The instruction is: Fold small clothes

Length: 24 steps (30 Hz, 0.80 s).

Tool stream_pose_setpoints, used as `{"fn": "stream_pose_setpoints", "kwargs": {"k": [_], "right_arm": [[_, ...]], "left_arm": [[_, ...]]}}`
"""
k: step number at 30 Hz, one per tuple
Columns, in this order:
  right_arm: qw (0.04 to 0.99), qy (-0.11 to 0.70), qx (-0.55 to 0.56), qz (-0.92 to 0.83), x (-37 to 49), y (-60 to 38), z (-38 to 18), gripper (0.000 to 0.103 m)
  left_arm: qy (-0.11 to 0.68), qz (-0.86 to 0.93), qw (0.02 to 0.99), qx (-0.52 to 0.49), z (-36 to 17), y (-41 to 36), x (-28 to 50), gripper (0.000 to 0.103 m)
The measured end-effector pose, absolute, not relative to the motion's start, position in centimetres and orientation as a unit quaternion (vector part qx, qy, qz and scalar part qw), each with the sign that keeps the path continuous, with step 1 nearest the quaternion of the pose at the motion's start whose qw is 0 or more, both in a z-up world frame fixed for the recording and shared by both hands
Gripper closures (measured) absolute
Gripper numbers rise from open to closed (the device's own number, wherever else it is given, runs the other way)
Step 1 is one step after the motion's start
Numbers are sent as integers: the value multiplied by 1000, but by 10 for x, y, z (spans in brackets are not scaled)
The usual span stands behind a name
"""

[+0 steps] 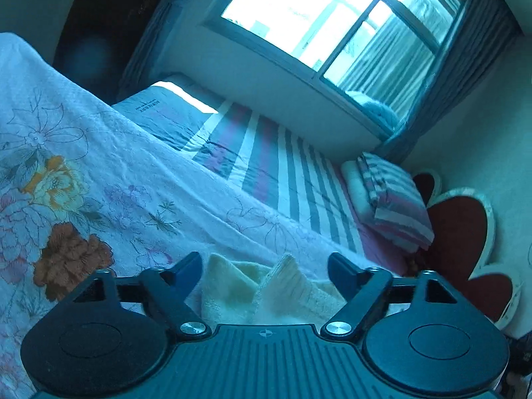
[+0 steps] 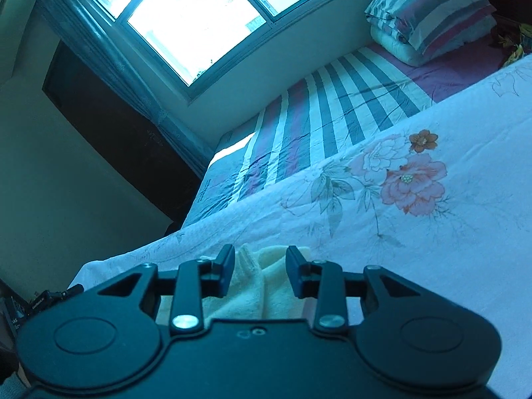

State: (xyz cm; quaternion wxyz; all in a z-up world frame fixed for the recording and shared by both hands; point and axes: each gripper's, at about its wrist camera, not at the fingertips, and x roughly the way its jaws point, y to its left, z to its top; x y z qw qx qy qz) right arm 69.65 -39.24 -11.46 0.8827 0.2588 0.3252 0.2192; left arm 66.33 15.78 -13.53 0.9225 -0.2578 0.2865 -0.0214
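Two wrist cameras look across a bed (image 1: 292,179) spread with a flowered sheet (image 1: 99,166); striped bedding, a pillow (image 1: 395,206) and a bright window (image 1: 332,16) lie beyond.

On the left, the left gripper (image 1: 266,266) points slightly down at the bed with its jaws standing wide apart. A small cream garment (image 1: 276,286), soft and fuzzy like a towelling cloth, lies on the flowered sheet between them. Two of its corners stick up in loose peaks. Neither jaw presses on the cloth, so it appears to be let go.

On the right, the right gripper (image 2: 261,266) hangs over the same cream garment (image 2: 266,282), seen from its own side. Its jaws are part open, closer together than the left pair. The cloth sits in the gap, with a fold or seam running down the middle. It is hard to tell whether the inner faces brush the fabric, but they do not clamp it.

Risks from here, as a judgement: the raised corners may spring back and undo the fold, because nothing holds them down. If either gripper pulls away while fuzzy fabric clings to a jaw, the cloth could drag and lose its shape. A new grasp could also pinch the flowered sheet together with the garment, since the two lie pressed against each other. Much of the cloth is hidden under the gripper bodies, so how neatly it lies cannot be told.
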Motion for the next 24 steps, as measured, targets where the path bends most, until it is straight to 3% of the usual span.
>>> {"fn": "stream_pose_setpoints", "kwargs": {"k": [2,6,10,12,13,15,16,24], "right_arm": [[885,328,245,221,703,-386,-115,69],[888,336,206,235,718,-368,-118,74],[886,354,161,254,728,-347,-127,78],[888,355,133,261,728,-337,-130,90],[891,351,122,261,726,-333,-129,96],[895,342,116,263,723,-330,-127,98],[898,334,113,264,720,-330,-125,98],[923,266,121,251,710,-347,-104,99]], "left_arm": [[309,-31,926,-214,-136,154,675,38],[334,-39,933,-126,-135,139,698,38],[341,-55,933,-100,-136,132,708,38],[340,-68,932,-108,-137,133,710,63],[349,-75,926,-121,-140,136,712,84],[342,-89,927,-126,-141,136,710,88],[339,-94,928,-125,-143,135,709,96],[228,-79,951,-196,-143,150,676,98]]}}
